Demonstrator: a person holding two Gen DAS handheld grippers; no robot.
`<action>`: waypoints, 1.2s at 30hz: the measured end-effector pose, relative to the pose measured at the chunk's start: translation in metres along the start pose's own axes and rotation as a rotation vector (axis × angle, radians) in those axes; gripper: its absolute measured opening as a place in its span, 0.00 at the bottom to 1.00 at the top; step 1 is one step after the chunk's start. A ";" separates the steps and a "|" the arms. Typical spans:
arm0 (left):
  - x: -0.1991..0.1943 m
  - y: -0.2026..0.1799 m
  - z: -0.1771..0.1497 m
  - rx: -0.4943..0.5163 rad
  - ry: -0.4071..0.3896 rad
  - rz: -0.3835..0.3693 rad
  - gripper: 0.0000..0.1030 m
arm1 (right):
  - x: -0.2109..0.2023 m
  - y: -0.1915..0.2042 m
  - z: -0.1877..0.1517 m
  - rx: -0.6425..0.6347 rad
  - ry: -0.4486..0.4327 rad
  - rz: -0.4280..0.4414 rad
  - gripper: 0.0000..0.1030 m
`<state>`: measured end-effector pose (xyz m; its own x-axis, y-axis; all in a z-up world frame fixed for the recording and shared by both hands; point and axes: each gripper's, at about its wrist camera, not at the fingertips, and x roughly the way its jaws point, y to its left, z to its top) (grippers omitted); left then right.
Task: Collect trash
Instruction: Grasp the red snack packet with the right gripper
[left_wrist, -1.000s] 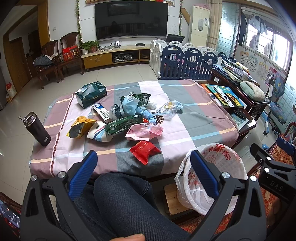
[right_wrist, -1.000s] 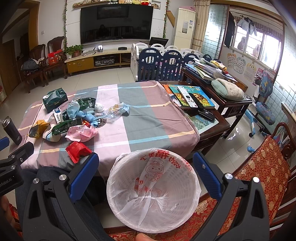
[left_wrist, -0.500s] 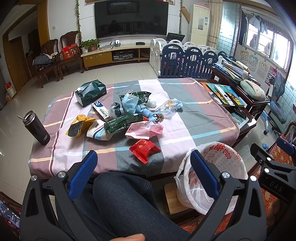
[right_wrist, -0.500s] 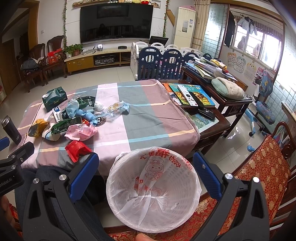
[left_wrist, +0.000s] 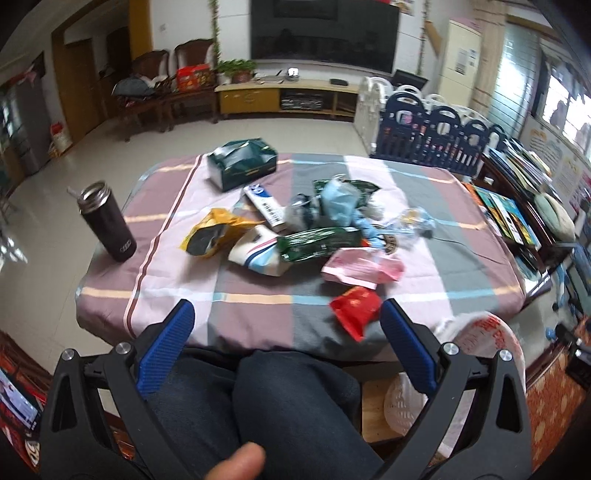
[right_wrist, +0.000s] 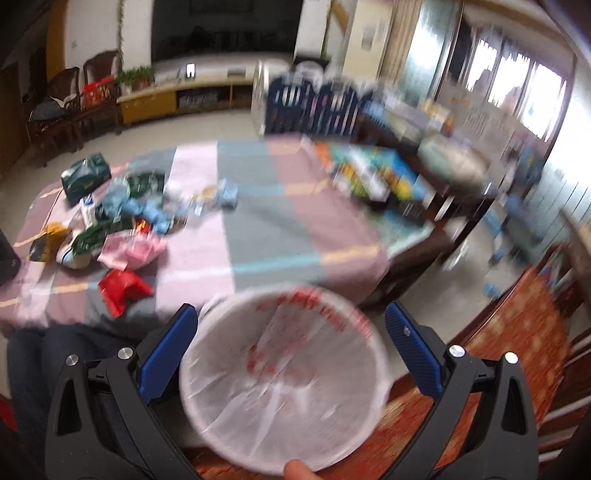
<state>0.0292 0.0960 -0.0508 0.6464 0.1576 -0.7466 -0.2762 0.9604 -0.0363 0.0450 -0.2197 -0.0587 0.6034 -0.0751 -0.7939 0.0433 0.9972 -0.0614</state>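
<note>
The left gripper (left_wrist: 282, 332) hangs with its blue-padded jaws spread wide and empty above the person's dark-trousered knees (left_wrist: 288, 402). Ahead to its left stands a dark metal flask (left_wrist: 107, 221); straight ahead a heap of crumpled wrappers (left_wrist: 295, 229) lies on the striped tablecloth (left_wrist: 173, 280), a red foil packet (left_wrist: 356, 308) nearest its right jaw. The right gripper (right_wrist: 290, 334), equally wide and empty, frames a white bag-lined wastebasket (right_wrist: 284, 380) just below, blurred.

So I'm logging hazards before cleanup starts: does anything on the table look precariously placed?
Yes: the dark tumbler stands upright at the tablecloth's far-left edge, apart from the trash pile, where a nudge might topple it. The red wrapper lies near the front edge.
</note>
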 end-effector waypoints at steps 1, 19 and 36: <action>0.008 0.009 0.001 -0.022 0.013 0.002 0.97 | 0.015 0.003 -0.003 0.015 0.044 0.049 0.93; 0.087 0.074 -0.012 -0.257 0.175 0.041 0.88 | 0.167 0.223 0.005 -0.383 0.212 0.296 0.82; 0.120 0.011 -0.009 -0.149 0.209 -0.013 0.74 | 0.148 0.121 0.003 -0.134 0.202 0.476 0.36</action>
<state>0.0978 0.1233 -0.1466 0.4938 0.0798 -0.8659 -0.3804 0.9153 -0.1326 0.1415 -0.1106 -0.1818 0.3658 0.3736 -0.8524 -0.3084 0.9128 0.2677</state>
